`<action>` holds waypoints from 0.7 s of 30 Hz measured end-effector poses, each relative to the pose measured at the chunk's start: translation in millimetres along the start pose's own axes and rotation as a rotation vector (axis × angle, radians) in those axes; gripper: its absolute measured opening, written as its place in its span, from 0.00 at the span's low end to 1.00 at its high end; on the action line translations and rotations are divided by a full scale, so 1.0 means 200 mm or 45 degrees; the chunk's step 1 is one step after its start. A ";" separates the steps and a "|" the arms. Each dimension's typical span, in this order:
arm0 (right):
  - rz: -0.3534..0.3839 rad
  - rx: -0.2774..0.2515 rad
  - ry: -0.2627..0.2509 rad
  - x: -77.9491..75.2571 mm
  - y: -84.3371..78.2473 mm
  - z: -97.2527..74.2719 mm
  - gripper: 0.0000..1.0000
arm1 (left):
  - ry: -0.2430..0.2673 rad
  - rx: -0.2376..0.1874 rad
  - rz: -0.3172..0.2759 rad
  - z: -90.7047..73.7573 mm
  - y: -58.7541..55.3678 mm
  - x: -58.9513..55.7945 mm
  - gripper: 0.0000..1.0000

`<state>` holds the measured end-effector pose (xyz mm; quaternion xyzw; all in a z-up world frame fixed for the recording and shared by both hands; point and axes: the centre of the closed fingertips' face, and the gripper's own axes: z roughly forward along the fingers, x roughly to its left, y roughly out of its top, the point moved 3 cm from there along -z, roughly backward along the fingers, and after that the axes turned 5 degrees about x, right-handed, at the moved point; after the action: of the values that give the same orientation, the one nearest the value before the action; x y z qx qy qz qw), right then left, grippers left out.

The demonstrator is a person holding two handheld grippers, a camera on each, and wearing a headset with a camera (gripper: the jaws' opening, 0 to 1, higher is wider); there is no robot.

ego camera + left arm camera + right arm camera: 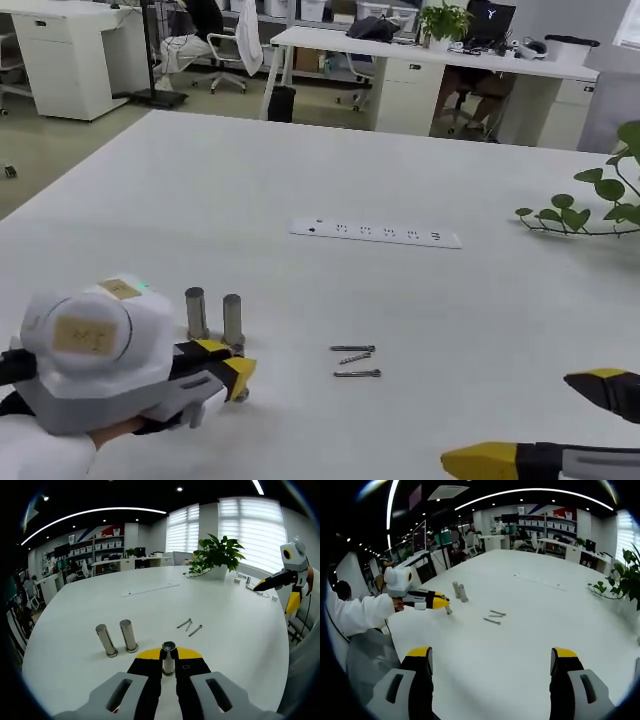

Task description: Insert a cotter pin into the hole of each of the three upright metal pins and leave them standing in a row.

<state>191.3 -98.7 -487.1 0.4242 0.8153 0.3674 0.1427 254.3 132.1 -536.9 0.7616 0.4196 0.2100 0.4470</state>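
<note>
Two upright metal pins [196, 312] [233, 318] stand side by side on the white table [300, 160]. A third metal pin [168, 658] sits upright between the yellow-tipped jaws of my left gripper [235, 372], just in front of the pair, and the gripper is shut on it. Three cotter pins [355, 360] lie loose to the right of the pins; they also appear as the cotter pins [189, 626]. At the lower right my right gripper [545, 425] is held open with nothing in it, well short of the cotter pins [494, 617].
A white power strip [375, 233] lies across the middle of the table. A leafy potted plant [590, 205] reaches in from the right edge. Desks and office chairs stand beyond the far edge of the table.
</note>
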 end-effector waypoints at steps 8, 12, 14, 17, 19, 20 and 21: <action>-0.002 -0.013 -0.002 0.01 0.00 -0.01 0.96 | 0.030 0.019 0.033 -0.03 0.01 -0.05 0.05; 0.004 -0.011 0.000 0.02 -0.01 -0.01 0.96 | 0.030 0.021 -0.002 -0.04 -0.01 -0.08 0.05; 0.004 -0.008 0.001 0.02 -0.01 0.00 0.96 | 0.027 0.023 -0.014 -0.04 -0.02 -0.11 0.05; -0.005 -0.010 0.002 0.02 -0.01 0.00 0.96 | 0.028 0.033 -0.020 -0.03 -0.04 -0.14 0.05; -0.007 -0.017 0.005 0.02 0.00 0.00 0.96 | 0.022 0.034 -0.016 -0.03 -0.05 -0.16 0.05; -0.009 -0.018 0.006 0.03 0.00 0.00 0.96 | 0.021 0.033 -0.013 -0.03 -0.05 -0.17 0.05; -0.012 -0.018 0.007 0.03 0.01 0.00 0.96 | 0.021 0.032 -0.011 -0.03 -0.05 -0.17 0.05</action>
<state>188.2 -94.5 -485.3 0.4183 0.8151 0.3734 0.1453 226.9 108.4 -540.7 0.7635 0.4292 0.2090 0.4350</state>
